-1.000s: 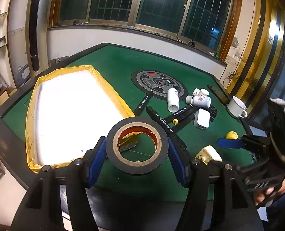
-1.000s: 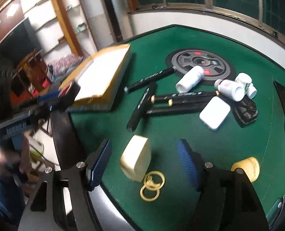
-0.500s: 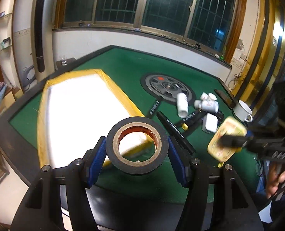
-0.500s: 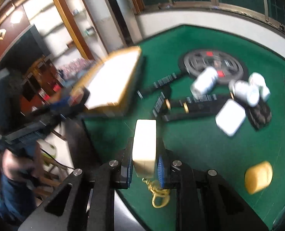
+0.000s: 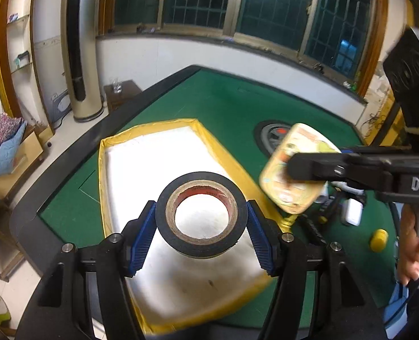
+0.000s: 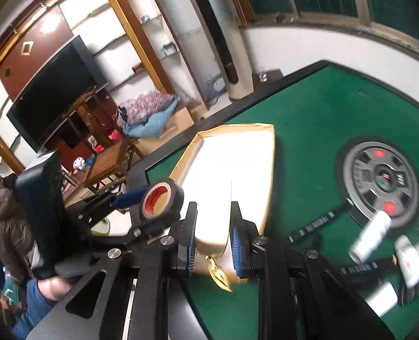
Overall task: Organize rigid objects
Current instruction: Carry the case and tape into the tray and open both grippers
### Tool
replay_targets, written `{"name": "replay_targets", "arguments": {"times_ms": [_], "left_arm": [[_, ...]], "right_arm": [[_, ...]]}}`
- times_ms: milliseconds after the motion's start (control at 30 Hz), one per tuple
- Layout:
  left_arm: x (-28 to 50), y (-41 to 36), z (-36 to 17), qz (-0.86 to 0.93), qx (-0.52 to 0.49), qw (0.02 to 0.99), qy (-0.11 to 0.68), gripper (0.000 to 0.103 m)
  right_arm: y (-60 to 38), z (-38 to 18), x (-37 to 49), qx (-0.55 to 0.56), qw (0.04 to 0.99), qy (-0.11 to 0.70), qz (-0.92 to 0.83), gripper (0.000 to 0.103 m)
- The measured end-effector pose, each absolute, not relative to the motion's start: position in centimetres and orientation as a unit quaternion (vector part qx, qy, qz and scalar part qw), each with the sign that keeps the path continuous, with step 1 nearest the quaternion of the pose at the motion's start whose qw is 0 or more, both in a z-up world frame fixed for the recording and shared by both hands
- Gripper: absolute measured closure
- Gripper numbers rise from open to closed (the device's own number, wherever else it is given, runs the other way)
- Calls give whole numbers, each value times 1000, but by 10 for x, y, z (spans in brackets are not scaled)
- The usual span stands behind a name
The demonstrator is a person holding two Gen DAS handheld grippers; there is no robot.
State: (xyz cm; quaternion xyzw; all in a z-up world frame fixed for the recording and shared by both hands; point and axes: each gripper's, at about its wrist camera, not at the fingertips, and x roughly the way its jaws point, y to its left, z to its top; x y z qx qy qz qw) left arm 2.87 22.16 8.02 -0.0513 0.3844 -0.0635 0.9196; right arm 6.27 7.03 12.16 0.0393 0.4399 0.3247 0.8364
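A: Now, what is held by the left gripper (image 5: 201, 221)?

B: A roll of black tape (image 5: 200, 217) is clamped between its blue pads, hole facing the camera. It is held above the tray (image 5: 153, 153), a white-lined box with a yellow rim set on the green table (image 5: 232, 99). In the right wrist view the same tape (image 6: 162, 201) is seen at about nine o'clock from the right gripper (image 6: 213, 238).

A: And the right gripper?

B: Its jaws are closed on a cream tin (image 6: 211, 235), gripped by its thin sides; a gold keyring (image 6: 220, 274) is seen hanging below it. In the left wrist view the tin (image 5: 294, 170) is shown face-on with a printed label, at about two o'clock from the tape, near the tray's right rim.

A: What is left on the table?

B: A grey round plate (image 6: 379, 181) with red marks is seen at three o'clock from the tray. White bottles (image 6: 373, 235) and black pens (image 6: 317, 223) are scattered just below the plate, blurred. A small yellow object (image 5: 378, 238) is seen at the four o'clock side in the left view, beside the person's hand (image 5: 413, 243) wrapped on the right gripper's handle.

A: Anyone else?

B: A person in a brown coat (image 6: 0, 221) is seen at the far left edge.
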Motion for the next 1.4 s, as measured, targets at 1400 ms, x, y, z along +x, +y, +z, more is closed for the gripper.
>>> {"name": "replay_targets", "arguments": {"times_ms": [1400], "left_arm": [[122,237,42,-29,-87,875,475,15]], "right_arm": [[63,88,142,124,820,477,291,56]]}}
